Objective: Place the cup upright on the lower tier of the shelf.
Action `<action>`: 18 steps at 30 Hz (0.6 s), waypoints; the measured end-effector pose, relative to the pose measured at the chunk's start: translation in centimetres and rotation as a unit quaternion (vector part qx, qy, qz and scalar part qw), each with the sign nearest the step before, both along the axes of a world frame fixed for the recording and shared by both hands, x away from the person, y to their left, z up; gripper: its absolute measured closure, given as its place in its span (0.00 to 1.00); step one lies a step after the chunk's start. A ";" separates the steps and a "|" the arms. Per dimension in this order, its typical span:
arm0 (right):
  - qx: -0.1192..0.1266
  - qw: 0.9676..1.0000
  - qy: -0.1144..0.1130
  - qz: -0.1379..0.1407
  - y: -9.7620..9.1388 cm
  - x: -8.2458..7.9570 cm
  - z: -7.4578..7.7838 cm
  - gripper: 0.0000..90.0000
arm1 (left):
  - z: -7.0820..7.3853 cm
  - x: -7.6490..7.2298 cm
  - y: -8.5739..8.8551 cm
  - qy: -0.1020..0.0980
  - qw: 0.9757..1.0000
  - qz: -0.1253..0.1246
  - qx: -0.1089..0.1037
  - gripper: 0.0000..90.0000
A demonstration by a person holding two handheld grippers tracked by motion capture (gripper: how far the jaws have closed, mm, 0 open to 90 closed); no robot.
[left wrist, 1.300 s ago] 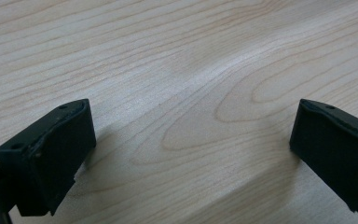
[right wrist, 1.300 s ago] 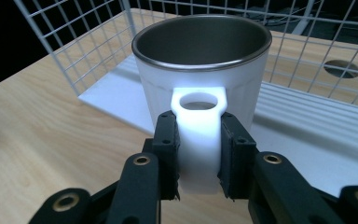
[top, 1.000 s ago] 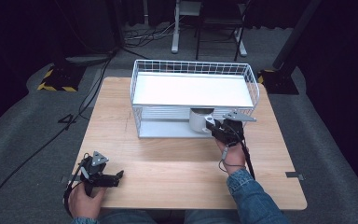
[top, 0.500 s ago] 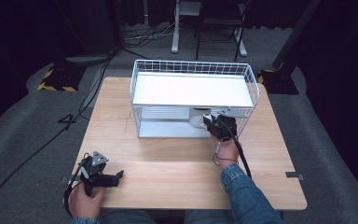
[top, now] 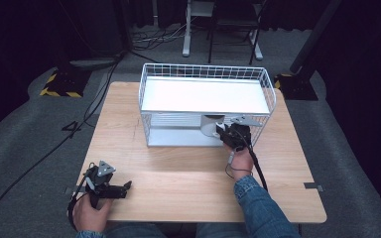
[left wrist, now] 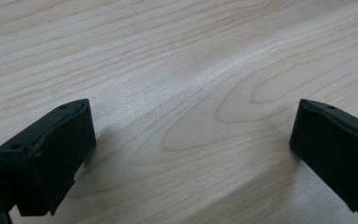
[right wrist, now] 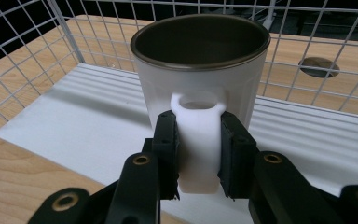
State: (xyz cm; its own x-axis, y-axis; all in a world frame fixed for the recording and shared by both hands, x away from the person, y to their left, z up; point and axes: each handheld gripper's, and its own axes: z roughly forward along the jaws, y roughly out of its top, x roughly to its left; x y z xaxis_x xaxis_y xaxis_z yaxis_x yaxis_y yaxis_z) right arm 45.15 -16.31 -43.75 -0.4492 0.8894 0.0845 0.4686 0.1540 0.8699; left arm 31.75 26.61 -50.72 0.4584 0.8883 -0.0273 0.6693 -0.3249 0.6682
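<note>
A white mug [right wrist: 200, 70] with a dark inside stands upright on the lower white shelf [right wrist: 88, 126] of a wire rack [top: 206, 74]. My right gripper [right wrist: 199, 154] is shut on the mug's handle [right wrist: 198, 140], one jaw on each side. In the high view that gripper [top: 234, 135] reaches under the rack's top shelf at its front right, with the mug [top: 209, 125] partly hidden. My left gripper [top: 116, 189] rests near the table's front left corner, open over bare wood [left wrist: 191, 93].
The wooden table [top: 188, 183] carries the white wire rack at its back middle. The rack's wire walls [right wrist: 37, 42] close in behind and beside the mug. A cable [top: 255, 168] trails from the right gripper along the sleeve.
The right gripper has moved forward with the mug, going under the rack's top shelf. The left gripper has stayed put.
</note>
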 end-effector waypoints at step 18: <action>0.020 1.000 0.020 0.011 -0.9 -0.6 0.2 0.56 | 0.0 0.0 0.0 0.001 1.000 0.000 -0.001 0.01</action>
